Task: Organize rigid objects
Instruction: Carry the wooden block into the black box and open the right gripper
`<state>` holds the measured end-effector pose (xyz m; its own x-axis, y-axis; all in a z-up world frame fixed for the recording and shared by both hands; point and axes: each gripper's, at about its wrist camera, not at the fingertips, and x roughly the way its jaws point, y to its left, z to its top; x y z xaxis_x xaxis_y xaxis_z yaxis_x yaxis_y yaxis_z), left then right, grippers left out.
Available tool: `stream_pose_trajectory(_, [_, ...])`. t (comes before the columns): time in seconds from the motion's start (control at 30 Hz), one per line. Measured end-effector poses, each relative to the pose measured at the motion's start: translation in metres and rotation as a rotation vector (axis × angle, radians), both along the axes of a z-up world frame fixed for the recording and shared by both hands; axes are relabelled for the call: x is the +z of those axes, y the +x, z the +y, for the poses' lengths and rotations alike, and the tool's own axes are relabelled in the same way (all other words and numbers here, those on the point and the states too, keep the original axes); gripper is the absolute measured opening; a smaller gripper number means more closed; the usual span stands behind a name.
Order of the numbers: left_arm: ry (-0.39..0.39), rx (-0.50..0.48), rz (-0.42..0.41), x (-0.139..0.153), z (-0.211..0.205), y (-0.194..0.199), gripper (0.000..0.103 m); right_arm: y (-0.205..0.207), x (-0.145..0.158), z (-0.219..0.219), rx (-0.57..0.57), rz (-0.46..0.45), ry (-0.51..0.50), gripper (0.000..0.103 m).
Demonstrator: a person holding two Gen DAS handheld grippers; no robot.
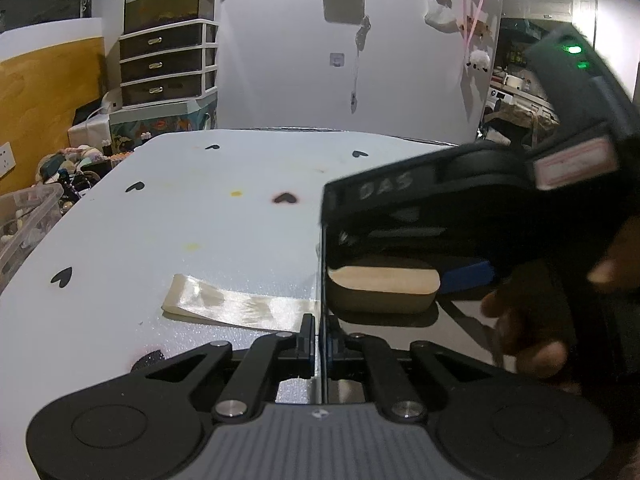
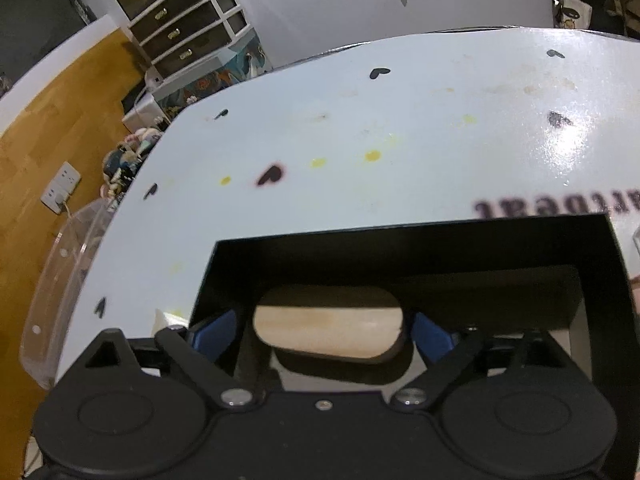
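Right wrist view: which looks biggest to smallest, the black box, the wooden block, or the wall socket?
1. Black box, filling much of the lower frame.
2. Wooden block, inside the box between the right gripper's fingers.
3. Wall socket.
The socket sits farther away, so its true size is unsure.

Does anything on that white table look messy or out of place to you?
Yes: the white table is dotted with yellow stains, and one black heart mark looks smudged, with a pinkish halo. A loose strip of shiny clear film lies crumpled beside the black box.
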<state>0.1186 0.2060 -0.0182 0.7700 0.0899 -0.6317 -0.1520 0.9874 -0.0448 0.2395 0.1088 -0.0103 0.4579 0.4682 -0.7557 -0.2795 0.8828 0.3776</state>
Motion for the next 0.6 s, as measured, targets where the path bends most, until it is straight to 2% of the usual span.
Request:
stream_pose_trajectory(0.33, [-0.007,0.027,0.01,-0.002,-0.001,0.001,0.007,-0.014,0.038,-0.03,0.034,-0.105,0.066,0.096])
stream_pose_trajectory(0.6, [0.02,0.03,0.01,0.002,-0.006,0.002,0.003,-0.03,0.066,-0.079,0.051,-0.236,0.081,0.096])
